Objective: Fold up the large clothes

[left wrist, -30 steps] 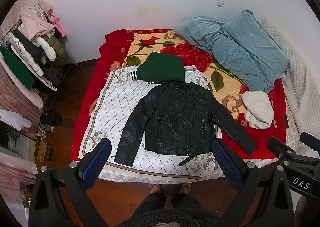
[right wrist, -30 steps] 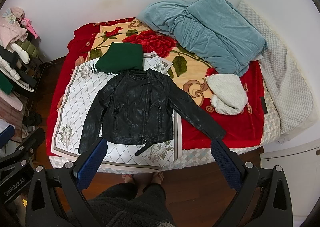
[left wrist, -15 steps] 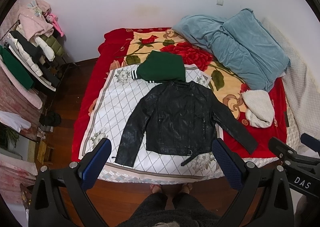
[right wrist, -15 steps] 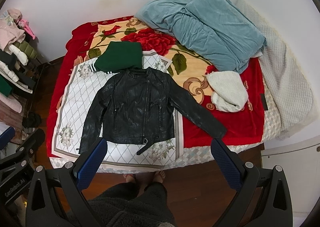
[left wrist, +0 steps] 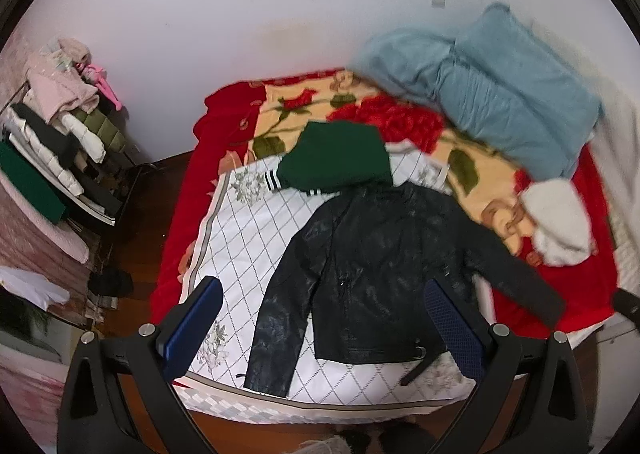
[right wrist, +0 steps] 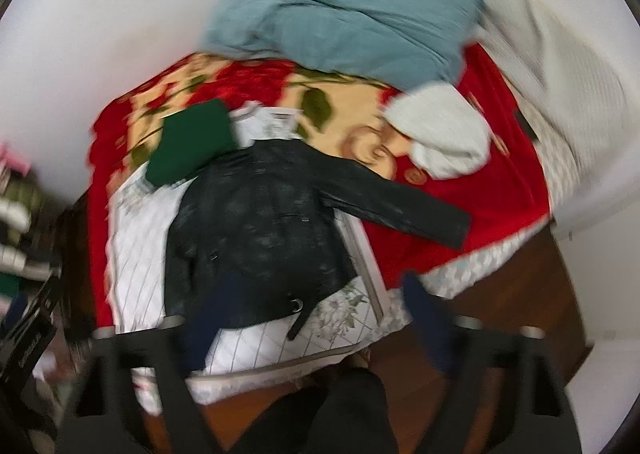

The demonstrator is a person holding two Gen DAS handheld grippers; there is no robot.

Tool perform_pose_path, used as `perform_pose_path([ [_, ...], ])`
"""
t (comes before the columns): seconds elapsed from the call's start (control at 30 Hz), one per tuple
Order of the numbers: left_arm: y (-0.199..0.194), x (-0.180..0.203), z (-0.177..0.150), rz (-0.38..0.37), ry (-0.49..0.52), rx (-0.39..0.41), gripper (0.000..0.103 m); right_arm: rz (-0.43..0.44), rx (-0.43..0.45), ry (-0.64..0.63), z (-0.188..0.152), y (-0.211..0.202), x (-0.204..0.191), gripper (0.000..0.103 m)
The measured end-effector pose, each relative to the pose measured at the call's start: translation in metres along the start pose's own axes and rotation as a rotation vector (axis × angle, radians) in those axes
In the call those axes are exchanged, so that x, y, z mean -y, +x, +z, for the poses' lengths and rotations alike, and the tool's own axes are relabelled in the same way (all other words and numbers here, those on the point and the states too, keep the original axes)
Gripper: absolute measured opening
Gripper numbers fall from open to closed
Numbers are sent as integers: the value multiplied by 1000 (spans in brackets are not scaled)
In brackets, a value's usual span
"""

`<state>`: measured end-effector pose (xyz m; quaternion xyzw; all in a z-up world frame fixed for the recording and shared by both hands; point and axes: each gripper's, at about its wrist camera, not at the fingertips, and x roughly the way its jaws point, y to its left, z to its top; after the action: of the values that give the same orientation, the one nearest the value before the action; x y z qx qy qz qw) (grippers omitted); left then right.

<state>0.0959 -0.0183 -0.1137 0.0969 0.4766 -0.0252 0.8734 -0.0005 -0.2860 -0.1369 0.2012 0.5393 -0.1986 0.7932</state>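
A black leather jacket [left wrist: 376, 266] lies flat, front up, sleeves spread, on a white diamond-patterned cloth [left wrist: 256, 222] on the bed. It also shows in the blurred right wrist view [right wrist: 264, 226]. A folded green garment [left wrist: 340, 156] lies just beyond its collar. My left gripper [left wrist: 320, 330] is open and empty, held above the jacket's hem near the bed's front edge. My right gripper [right wrist: 316, 326] is open and empty, above the jacket's lower hem and belt buckle [right wrist: 297, 305].
A blue blanket [left wrist: 500, 94] is heaped at the bed's far right, with a white knit garment [left wrist: 558, 220] in front of it. A rack of clothes [left wrist: 56, 150] stands at the left. Wooden floor [left wrist: 136, 214] runs beside and in front of the bed.
Both grippers have moved forward and down toward the jacket, which now looks larger. The right gripper has also tilted and swung right; its view is motion-blurred. The jacket has not moved.
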Motion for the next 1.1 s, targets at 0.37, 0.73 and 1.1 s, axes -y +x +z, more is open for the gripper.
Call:
perform_pose_path([
  [0.37,169,86,-13,59,-47,-167,103,151,-151,530,1,266,180,51],
  [0.73,313,171,-40,117,6,-332,103,165,-199,958,-35,478,332,57],
  [1.1,379,228,-36,58,39,-335,103,109,76,1098,-4,500,371,10],
])
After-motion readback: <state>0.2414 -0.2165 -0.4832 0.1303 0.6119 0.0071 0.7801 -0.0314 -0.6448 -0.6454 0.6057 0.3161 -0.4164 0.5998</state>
